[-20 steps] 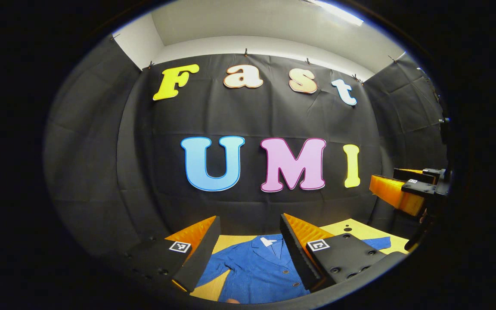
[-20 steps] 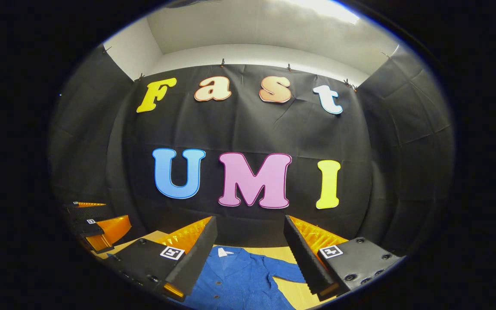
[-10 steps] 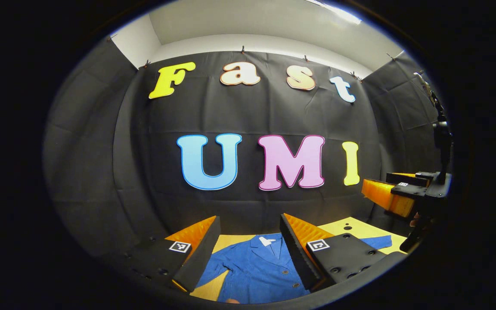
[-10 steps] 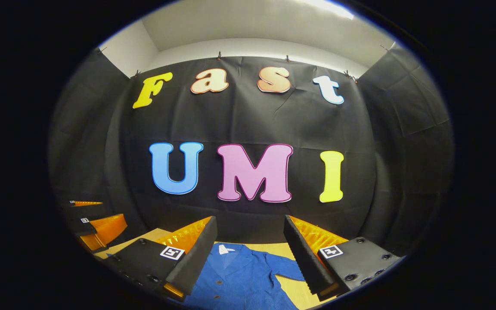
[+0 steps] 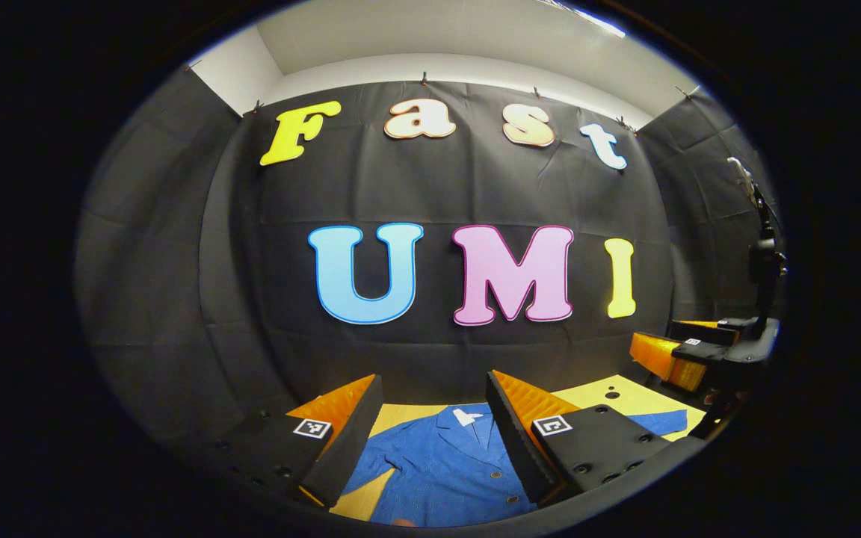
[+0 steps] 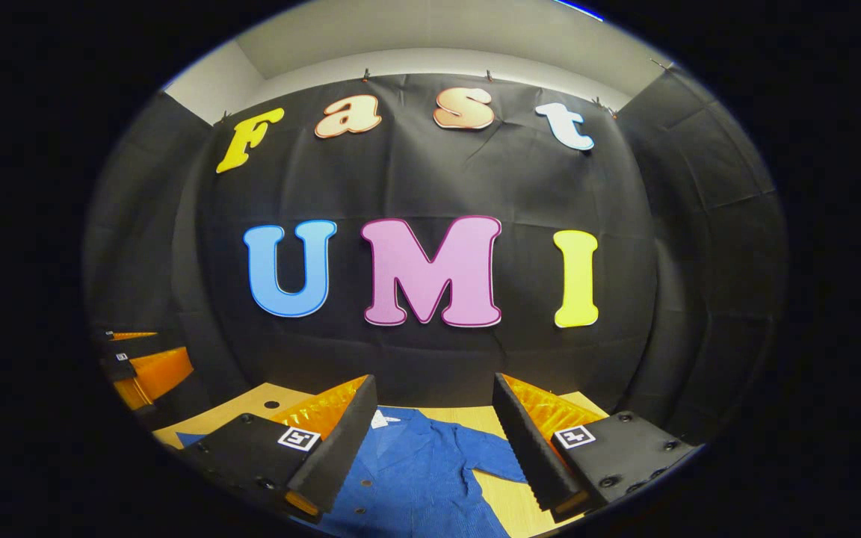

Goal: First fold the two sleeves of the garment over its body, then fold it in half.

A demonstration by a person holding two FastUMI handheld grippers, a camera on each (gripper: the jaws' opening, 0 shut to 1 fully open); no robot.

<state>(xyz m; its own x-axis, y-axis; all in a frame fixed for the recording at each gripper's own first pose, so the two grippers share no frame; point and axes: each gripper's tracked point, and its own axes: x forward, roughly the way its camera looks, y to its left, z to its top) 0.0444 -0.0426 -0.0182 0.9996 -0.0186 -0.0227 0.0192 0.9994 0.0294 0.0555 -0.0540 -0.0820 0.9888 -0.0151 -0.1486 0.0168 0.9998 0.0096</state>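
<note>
A blue button-up garment (image 5: 445,467) lies flat on the yellow-tan table (image 5: 617,396), collar toward the back wall, with one sleeve (image 5: 662,422) spread out to the right. In the right gripper view the garment (image 6: 415,478) shows its other sleeve (image 6: 501,465). My left gripper (image 5: 430,418) hangs open above the garment, nothing between its fingers. Over the garment my right gripper (image 6: 434,422) is also open and empty. The right gripper (image 5: 681,355) shows at the right edge of the left gripper view; the left gripper (image 6: 143,366) shows at the left edge of the right gripper view.
The table (image 6: 251,407) ends at the black cloth wall close behind the collar. Small round holes (image 5: 610,392) mark the tabletop. A dark stand (image 5: 763,254) rises at the right side of the booth.
Both views have tipped slightly downward, so the wall sits higher and more table shows. The right gripper has sunk lower in the left gripper view. Both stay open.
</note>
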